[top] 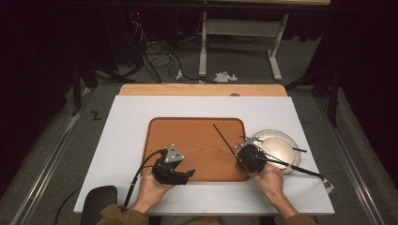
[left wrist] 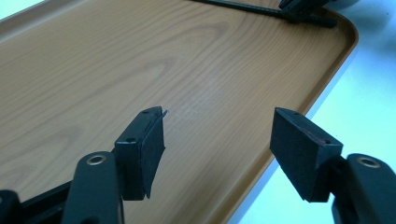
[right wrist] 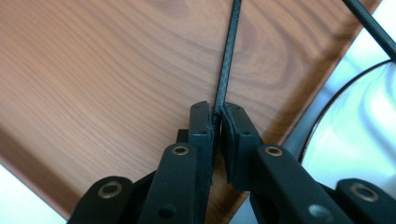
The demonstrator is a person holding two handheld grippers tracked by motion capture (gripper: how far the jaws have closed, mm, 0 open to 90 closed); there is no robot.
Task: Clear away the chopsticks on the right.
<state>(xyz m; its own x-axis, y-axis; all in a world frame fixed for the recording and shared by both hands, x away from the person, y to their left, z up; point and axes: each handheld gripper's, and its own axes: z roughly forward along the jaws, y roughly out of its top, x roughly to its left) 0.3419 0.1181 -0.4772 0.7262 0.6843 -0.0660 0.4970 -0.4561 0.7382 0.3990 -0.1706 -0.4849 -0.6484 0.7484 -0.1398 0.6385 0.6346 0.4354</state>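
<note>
Chopstick (right wrist: pixel 227 56), black and slender, is pinched between the closed jaws of the right gripper (right wrist: pixel 217 122) and is held out over the wooden tray (top: pixel 187 136), its tip pointing toward the tray's far middle. More black sticks (top: pixel 291 165) are seen lying across the pale plate (top: pixel 281 149) just right of the tray, one of them reaching out onto the white table (top: pixel 131 117). Left gripper (left wrist: pixel 217 140) is held with jaws wide apart and nothing between them, hovering over the tray's near edge. Tray surface is otherwise bare. Judged progress: one stick is lifted and brought over the tray but not yet set down; the remaining sticks at the plate are still to be moved, so the work appears early.
</note>
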